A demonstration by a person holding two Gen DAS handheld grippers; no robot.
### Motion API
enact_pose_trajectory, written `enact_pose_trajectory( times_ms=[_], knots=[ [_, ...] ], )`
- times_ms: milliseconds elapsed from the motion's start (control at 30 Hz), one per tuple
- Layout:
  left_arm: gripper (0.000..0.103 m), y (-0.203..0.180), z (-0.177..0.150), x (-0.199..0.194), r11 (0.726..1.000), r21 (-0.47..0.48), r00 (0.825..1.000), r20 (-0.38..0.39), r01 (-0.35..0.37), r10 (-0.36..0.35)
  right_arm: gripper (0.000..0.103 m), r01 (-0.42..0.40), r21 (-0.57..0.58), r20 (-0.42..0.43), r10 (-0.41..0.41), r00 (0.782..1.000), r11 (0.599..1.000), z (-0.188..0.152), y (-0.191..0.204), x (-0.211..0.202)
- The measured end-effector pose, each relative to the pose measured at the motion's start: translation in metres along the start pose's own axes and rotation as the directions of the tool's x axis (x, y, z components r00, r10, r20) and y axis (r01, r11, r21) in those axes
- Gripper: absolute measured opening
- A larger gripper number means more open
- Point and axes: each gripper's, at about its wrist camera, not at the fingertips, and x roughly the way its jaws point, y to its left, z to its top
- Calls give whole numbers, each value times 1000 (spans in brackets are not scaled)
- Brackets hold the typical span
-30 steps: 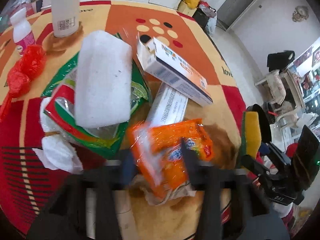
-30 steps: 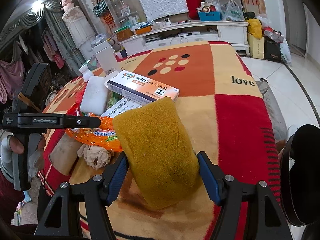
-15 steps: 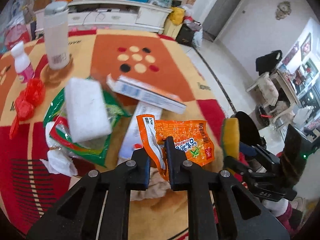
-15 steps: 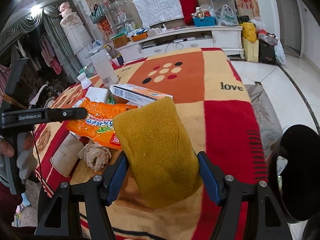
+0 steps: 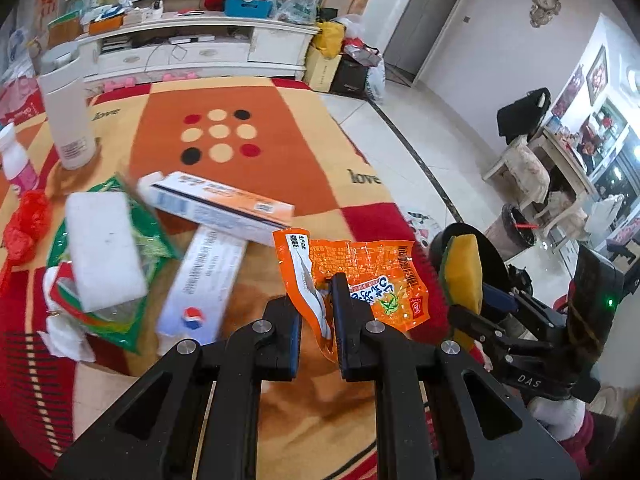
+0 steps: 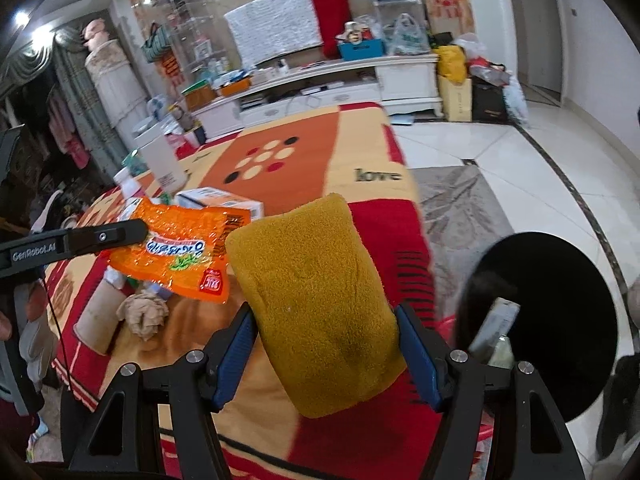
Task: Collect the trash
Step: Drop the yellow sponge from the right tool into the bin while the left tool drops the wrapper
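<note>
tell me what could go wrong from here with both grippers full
1. The left hand-held gripper pinches the orange snack wrapper only near one edge, so the floppy, slick film could slip out on the way to the black bin.
2. The right hand-held gripper holds a bulky yellow sponge beside the wrapper, so the two could collide.
3. The bin's mouth looks tight for the sponge, and something already sits inside.
</note>
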Motion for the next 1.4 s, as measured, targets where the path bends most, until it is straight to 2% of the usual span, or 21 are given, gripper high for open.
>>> enact_pose_trajectory(
  times_ms=[533,1133,1233,1267,1333,1400],
  knots=[
    [12,-76,5,40,995,94,999,-10,37,-36,67,112,119,22,-115,993,987,-11,-74,-32],
    [12,-151,6,117,988,145,996,-80,61,-50,67,239,263,-13,-244,970,935,-19,-160,-38],
    [13,-157,4,128,988,132,995,-82,76,-65,78,258,294,-13,-266,964,920,-17,-171,-39],
    [14,-158,3,132,988,127,993,-90,87,-76,86,267,308,-10,-278,961,913,-16,-175,-40],
    [20,-160,2,140,985,116,987,-119,126,-112,88,271,327,-4,-286,958,905,-15,-179,-42],
    [50,-162,-1,143,982,109,981,-135,154,-139,89,270,340,2,-288,958,901,-16,-182,-46]
  ],
)
